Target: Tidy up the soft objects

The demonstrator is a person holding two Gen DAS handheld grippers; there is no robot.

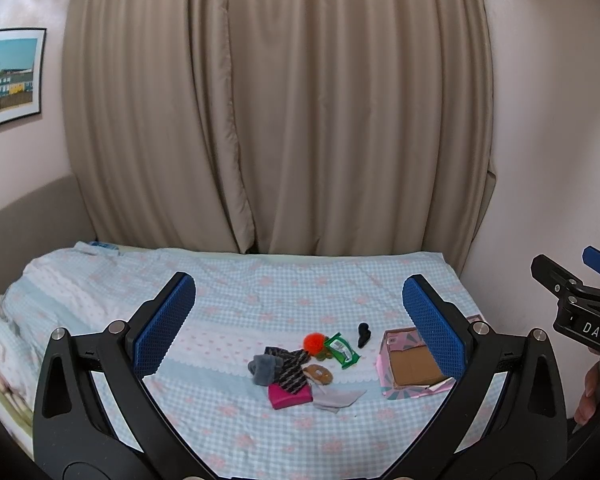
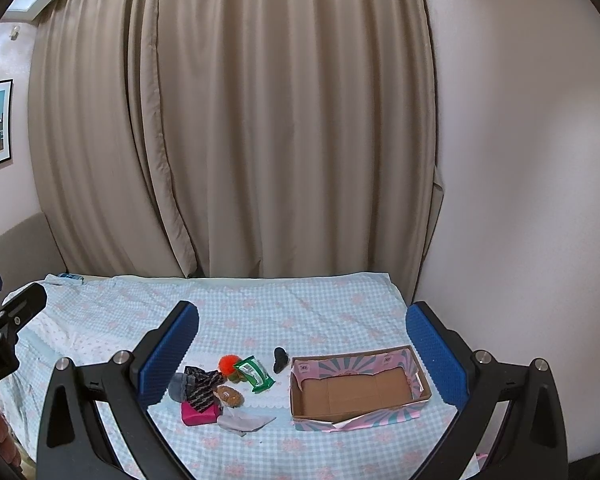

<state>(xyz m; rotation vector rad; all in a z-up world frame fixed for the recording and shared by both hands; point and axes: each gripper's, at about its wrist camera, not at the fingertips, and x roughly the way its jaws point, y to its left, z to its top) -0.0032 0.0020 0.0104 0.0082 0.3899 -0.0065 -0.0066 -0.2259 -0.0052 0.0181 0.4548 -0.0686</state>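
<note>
- Long tan curtains (image 1: 276,104) hang in soft folds behind a bed (image 1: 260,292), and the bed cover is thin cloth with tiny blue checks and pink flowers.
- A framed picture (image 1: 8,76) of colourful houses hangs on the pale wall at the left.
- The left gripper (image 1: 300,320) is held above the bed with its two bumpy blue pads spread wide and nothing between them.
- The right gripper (image 2: 302,344) is also spread wide and holds nothing; its arms are hard black plastic with round silver bolts.
- A little pile of soft things lies in the middle of the bed.
- In the pile, a fuzzy grey sock (image 2: 179,386) touches a dark patterned cloth (image 2: 202,390).
- A flat pink pouch (image 2: 198,414) lies under the patterned cloth, at the near side of the pile.
- A fluffy orange pom-pom (image 2: 229,364) sits at the far side, just beside a shiny green packet (image 2: 254,374).
- A round brown plush toy (image 2: 230,396) sits in the middle, and a crumpled pale grey cloth (image 2: 244,422) lies flat in front.
- A small black lump (image 2: 280,359) sits apart from the pile, close to the box.
- The cardboard box (image 2: 360,412) is open on top, brown inside and pink and teal striped outside, with a torn front edge.
- It sits to the right of the pile, with nothing inside it.
</note>
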